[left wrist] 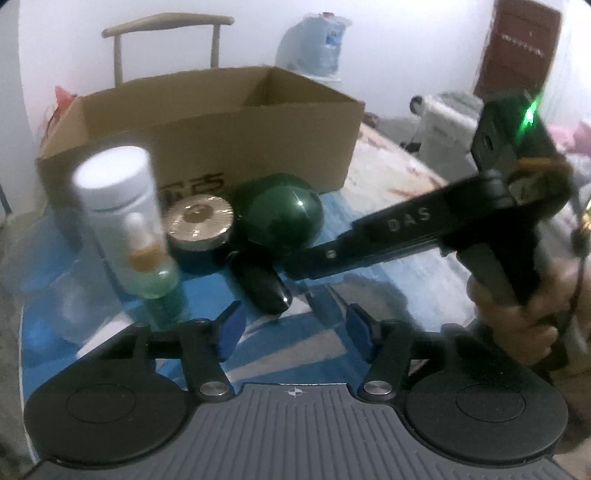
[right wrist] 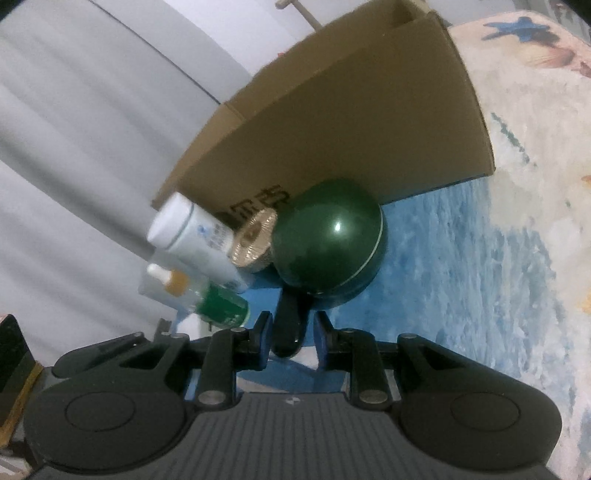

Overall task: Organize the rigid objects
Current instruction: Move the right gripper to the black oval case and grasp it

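A dark green pot (right wrist: 328, 243) with a black handle (right wrist: 290, 325) is just in front of the cardboard box (right wrist: 351, 122). My right gripper (right wrist: 293, 332) is shut on the end of that handle; whether the pot rests on the blue cloth I cannot tell. In the left wrist view the right gripper (left wrist: 295, 264) reaches in from the right to the handle (left wrist: 266, 291) of the pot (left wrist: 284, 218). My left gripper (left wrist: 294, 328) is open and holds nothing, just short of the handle. A white bottle (left wrist: 118, 199), a small orange-necked bottle (left wrist: 147, 266) and a gold-lidded tin (left wrist: 201, 225) stand left of the pot.
The open box (left wrist: 207, 122) stands behind the objects on a blue cloth (left wrist: 207, 295). A chair (left wrist: 166, 26), a plastic water jug (left wrist: 314, 44) and a white heater (left wrist: 443, 122) lie beyond. A hand (left wrist: 517, 314) holds the right gripper's grip at the right.
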The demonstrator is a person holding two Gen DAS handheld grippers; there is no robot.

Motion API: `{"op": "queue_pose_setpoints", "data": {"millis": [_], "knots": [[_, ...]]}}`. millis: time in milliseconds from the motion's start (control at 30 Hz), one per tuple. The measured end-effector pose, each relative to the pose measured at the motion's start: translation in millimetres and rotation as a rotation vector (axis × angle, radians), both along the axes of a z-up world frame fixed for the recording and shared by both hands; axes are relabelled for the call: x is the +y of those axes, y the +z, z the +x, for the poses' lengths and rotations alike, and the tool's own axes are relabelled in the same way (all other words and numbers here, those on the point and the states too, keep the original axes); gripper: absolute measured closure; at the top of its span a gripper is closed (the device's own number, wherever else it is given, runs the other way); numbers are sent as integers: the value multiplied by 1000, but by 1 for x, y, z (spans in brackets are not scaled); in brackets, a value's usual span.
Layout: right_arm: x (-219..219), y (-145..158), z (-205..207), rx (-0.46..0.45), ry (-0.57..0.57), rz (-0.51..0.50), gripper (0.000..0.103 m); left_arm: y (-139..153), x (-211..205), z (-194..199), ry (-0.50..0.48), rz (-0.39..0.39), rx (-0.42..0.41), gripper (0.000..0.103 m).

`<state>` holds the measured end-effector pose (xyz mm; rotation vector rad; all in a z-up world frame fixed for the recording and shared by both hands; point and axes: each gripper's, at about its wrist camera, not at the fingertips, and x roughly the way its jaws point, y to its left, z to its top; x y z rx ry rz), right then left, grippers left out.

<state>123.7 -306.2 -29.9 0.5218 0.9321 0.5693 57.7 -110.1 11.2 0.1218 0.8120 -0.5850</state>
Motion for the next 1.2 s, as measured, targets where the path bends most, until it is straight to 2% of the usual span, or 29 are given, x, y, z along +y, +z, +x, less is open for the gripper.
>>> {"op": "queue_pose_setpoints", "data": {"millis": [133, 333, 533, 767, 967, 1200], "knots": [[5, -6, -4, -2, 10, -32, 77, -14, -12, 1, 32, 58, -22, 46], [11, -11, -1, -10, 25, -33, 78, -25, -26, 11, 62, 99, -34, 46], [12, -12, -1, 1, 44, 3, 76, -29, -30, 13, 74, 89, -36, 48], [-6, -17, -6, 43, 47, 171, 76, -27, -23, 8, 71, 69, -46, 52], [0, -18, -5, 37, 18, 140, 76, -26, -19, 6, 83, 73, -61, 69], [3, -23, -4, 36, -2, 133, 81, -25, -15, 4, 76, 59, -71, 71]]}}
